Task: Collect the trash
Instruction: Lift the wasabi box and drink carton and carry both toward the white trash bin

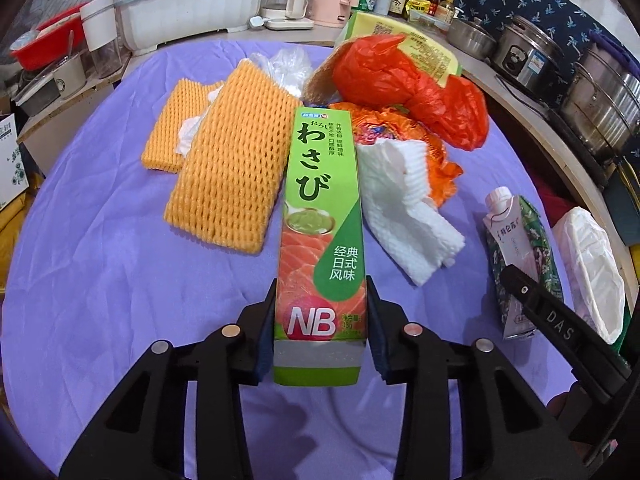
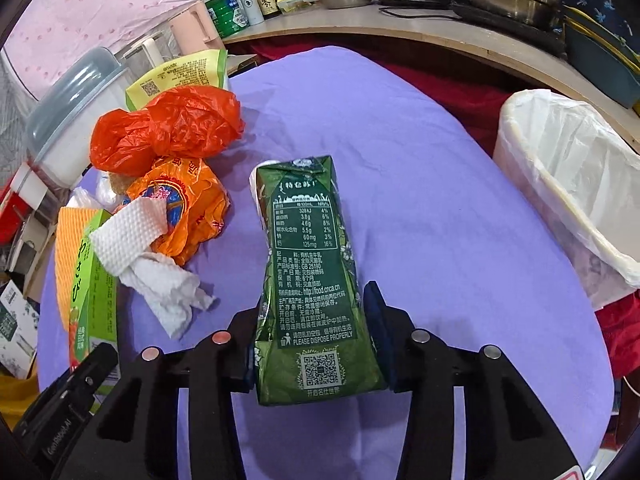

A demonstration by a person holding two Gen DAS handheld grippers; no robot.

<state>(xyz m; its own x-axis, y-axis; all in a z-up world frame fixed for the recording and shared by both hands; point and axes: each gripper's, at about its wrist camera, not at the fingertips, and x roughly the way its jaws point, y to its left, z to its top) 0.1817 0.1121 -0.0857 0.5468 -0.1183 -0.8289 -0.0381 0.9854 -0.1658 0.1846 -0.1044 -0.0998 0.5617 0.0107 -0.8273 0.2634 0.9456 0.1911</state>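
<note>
A long green wasabi box (image 1: 320, 184) sits between the pads of my left gripper (image 1: 322, 284), which is shut on its near end. The box points away over the purple tablecloth (image 1: 100, 260). In the right wrist view my right gripper (image 2: 314, 300) is shut on a dark green milk carton (image 2: 304, 232), whose sides are pinched in at the waist. The same carton (image 1: 516, 240) shows at the right edge of the left wrist view. A bin with a white liner (image 2: 568, 184) stands open to the right of the table.
More trash lies on the cloth: two orange foam nets (image 1: 228, 176), a red plastic bag (image 1: 400, 76), an orange bag (image 2: 188, 200), white foam wrap (image 1: 404, 208) and a yellow-green packet (image 2: 180, 76). Pots and bottles line the counter (image 2: 400, 28) behind.
</note>
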